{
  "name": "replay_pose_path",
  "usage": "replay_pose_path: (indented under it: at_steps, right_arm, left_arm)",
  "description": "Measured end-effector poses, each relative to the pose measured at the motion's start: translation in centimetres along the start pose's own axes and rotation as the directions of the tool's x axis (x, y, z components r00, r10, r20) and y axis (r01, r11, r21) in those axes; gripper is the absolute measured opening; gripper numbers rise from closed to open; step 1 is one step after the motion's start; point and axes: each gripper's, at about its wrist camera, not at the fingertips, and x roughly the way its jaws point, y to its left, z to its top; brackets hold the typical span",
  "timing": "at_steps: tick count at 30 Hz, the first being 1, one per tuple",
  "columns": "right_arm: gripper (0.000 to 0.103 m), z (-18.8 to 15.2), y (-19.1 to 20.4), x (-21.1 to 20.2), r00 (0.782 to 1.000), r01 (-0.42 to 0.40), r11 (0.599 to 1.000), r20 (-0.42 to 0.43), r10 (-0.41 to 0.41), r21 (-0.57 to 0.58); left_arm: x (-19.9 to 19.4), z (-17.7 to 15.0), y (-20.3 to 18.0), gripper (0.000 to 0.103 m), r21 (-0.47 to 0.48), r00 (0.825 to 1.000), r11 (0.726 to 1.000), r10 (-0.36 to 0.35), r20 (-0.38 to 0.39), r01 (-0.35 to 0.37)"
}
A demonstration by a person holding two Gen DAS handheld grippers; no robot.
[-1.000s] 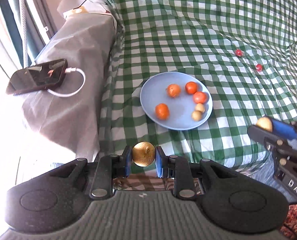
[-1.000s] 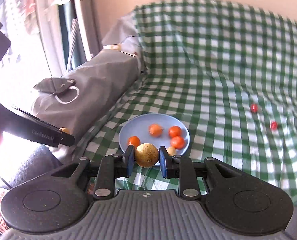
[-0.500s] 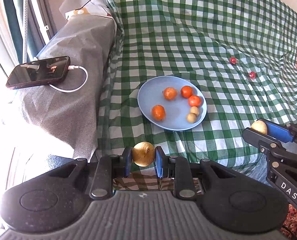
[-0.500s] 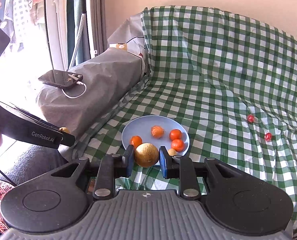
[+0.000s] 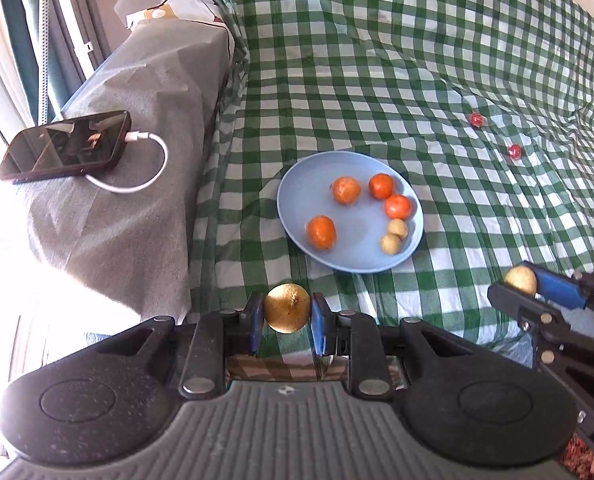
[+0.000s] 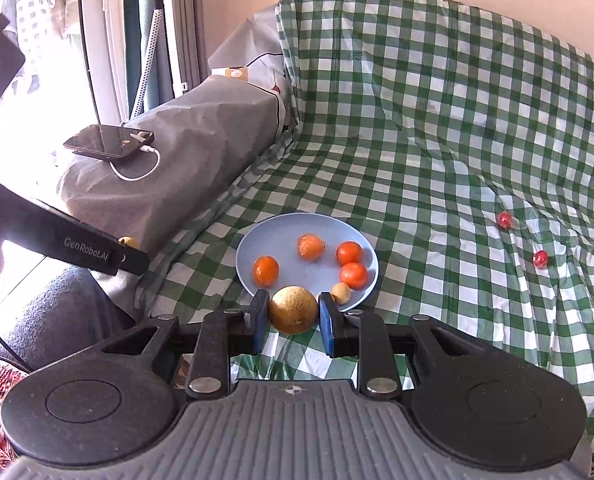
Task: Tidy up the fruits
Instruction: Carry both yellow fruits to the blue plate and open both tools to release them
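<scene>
Here my left gripper (image 5: 287, 316) clamps a golden-brown fruit (image 5: 286, 309), my right gripper (image 6: 292, 316) a second golden-brown fruit (image 6: 293, 309), both short of the blue plate (image 5: 297, 188).

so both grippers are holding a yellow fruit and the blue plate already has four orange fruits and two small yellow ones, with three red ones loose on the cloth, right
Nearly: only two red fruits lie loose on the checked cloth, as the left wrist view shows. The rest holds: the left gripper and right gripper each hold a yellow fruit, and the blue plate carries four orange and two small yellow ones.
</scene>
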Motion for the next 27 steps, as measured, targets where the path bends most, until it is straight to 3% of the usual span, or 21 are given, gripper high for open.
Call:
replay_pose_path:
  at_steps: [8,27]
  right_arm:
    - [0.027,0.6,-1.1,3.6,1.000,0.022,1.000,-0.019,-0.021,0.017]
    - [0.028,1.5,-3.2,18.0,0.984,0.009,1.000,-0.180,-0.006,0.018]
  left_arm:
    - [3.2,3.1,-0.4,0.027,0.016,1.000,1.000,0.011,-0.011,-0.011]
    - [18.1,9.3,-2.8,0.027,0.096,0.991,0.994,0.056,-0.119,-0.044]
